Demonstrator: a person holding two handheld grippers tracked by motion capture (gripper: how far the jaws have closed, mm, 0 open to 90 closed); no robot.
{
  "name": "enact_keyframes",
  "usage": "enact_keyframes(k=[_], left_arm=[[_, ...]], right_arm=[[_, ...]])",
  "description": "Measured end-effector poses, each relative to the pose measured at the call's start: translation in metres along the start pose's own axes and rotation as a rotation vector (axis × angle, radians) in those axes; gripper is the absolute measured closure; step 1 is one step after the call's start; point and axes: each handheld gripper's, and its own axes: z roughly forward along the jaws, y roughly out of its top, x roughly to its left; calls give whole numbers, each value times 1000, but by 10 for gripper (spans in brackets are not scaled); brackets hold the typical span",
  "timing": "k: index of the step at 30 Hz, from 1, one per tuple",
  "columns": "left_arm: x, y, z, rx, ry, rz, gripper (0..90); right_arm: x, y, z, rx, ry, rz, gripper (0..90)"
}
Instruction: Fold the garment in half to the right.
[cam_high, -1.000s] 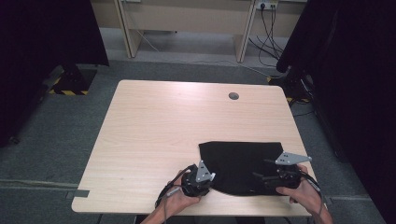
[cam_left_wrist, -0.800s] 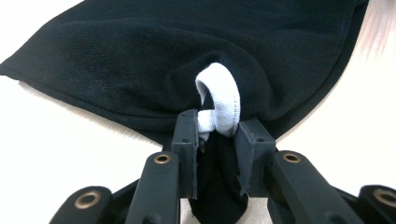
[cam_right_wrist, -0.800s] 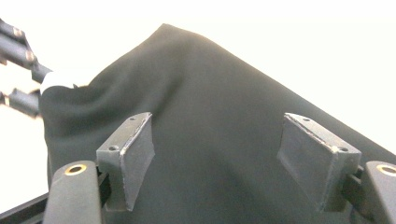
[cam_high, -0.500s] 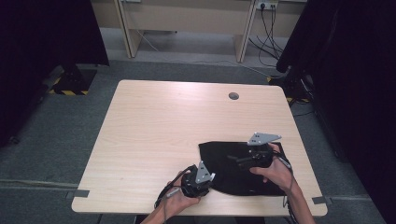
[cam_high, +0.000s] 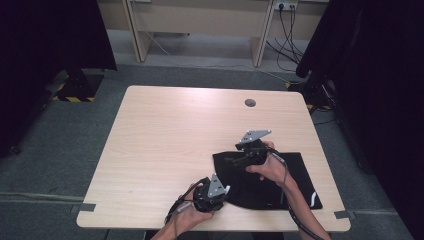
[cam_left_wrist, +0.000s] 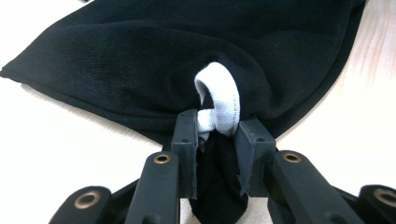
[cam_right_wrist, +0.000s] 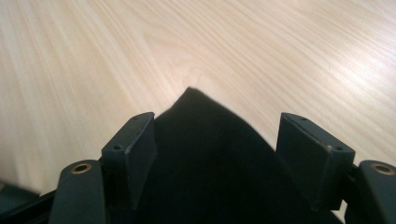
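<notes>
A black garment (cam_high: 280, 180) lies flat on the near right part of the light wooden table (cam_high: 175, 135). My left gripper (cam_high: 225, 192) sits at the garment's near left corner, shut on a bunched fold of the black cloth (cam_left_wrist: 187, 56) together with a white ribbed band (cam_left_wrist: 224, 93) that loops out between the jaws. My right gripper (cam_high: 229, 160) hovers over the garment's far left corner and points left. Its jaws stand open (cam_right_wrist: 219, 130), with the pointed corner of the cloth (cam_right_wrist: 205, 154) below and between them, untouched by either pad.
A round cable hole (cam_high: 250, 103) sits near the table's far edge. White marks (cam_high: 312, 197) show on the garment near its right end. Bare wood stretches left and beyond the cloth. Desk legs and cables (cam_high: 287, 20) stand on the floor behind.
My right gripper has travelled from the garment's near right side to its far left corner. The left gripper has kept still with its hold on the cloth.
</notes>
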Motion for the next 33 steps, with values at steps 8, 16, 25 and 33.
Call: enact_keyframes(k=[8, 16, 25, 33], left_arm=[[-1, -3, -1, -16, 6, 5, 706], [0, -3, -1, -16, 2, 1, 705], [-1, -3, -1, -18, 10, 18, 705], [3, 4, -11, -24, 8, 34, 722]], right_arm=[[2, 14, 29, 39, 15, -17, 313], [2, 21, 57, 93, 32, -43, 367], [5, 21, 69, 148, 59, -102, 742], [2, 25, 58, 96, 106, -85, 853]])
